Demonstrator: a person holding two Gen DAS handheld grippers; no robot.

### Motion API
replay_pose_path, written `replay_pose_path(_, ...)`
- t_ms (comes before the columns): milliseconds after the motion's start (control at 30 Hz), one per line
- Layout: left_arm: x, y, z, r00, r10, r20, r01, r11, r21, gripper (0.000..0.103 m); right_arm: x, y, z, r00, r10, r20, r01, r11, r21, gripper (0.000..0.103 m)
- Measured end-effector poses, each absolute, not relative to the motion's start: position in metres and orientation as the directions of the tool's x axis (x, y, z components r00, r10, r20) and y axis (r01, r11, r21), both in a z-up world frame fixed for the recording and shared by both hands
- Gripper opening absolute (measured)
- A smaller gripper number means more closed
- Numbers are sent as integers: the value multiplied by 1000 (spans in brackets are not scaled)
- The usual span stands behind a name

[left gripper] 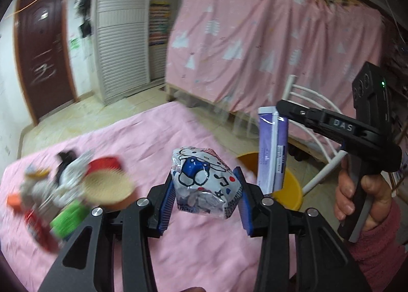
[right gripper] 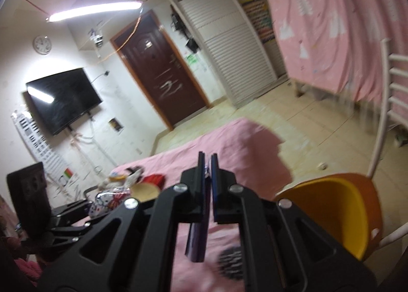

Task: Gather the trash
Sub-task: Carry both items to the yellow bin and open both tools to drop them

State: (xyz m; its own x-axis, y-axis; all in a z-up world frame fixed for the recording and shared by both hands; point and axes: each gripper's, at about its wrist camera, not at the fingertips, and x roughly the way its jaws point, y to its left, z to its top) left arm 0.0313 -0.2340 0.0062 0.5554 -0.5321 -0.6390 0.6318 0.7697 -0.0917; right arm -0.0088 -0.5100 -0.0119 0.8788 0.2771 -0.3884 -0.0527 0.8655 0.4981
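From my left camera, the crumpled wrapper [left gripper: 204,182] sits between my left gripper's [left gripper: 204,198] pads, above the cloth-covered table [left gripper: 142,133]. To its right the flat packet [left gripper: 271,149] hangs from my right gripper [left gripper: 280,110], over the bucket [left gripper: 290,187] beyond the table's right edge. A heap of clutter [left gripper: 63,190] lies at the table's left; the chair [left gripper: 316,118] stands behind the bucket.

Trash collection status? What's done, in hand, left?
Done: nothing visibly binned; the yellow bin looks empty. In hand: left gripper holds a crumpled cartoon wrapper; right gripper pinches a purple packet. Left: a blurred clutter pile on the pink table.
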Motion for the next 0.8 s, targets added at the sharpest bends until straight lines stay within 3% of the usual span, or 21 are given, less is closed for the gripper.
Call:
replay_pose_path(333, 42, -354, -9, 389, -592, -706, 724, 670, -162, 34, -17, -574, -29, 893, 133, -429, 92, 880, 465, 4)
replay_pose_path(433, 44, -374, -18, 383, -580, -719, 723, 672, -157, 44, -13, -586, -43, 883, 110, -457, 130, 878, 461, 4)
replay_pose_path(533, 48, -389, -28, 366, -561, -743, 725, 672, -150, 73, -7, -597, -57, 865, 108, -490, 157, 870, 468, 4)
replay_pose_path(567, 49, -393, -31, 363, -558, -746, 724, 674, -151, 77, -6, -599, -60, 860, 111, -498, 163, 865, 475, 4)
replay_pose_path(800, 55, -390, -39, 361, -534, -764, 700, 697, -156, 79, -4, -604, -72, 846, 108, -523, 194, 850, 489, 4)
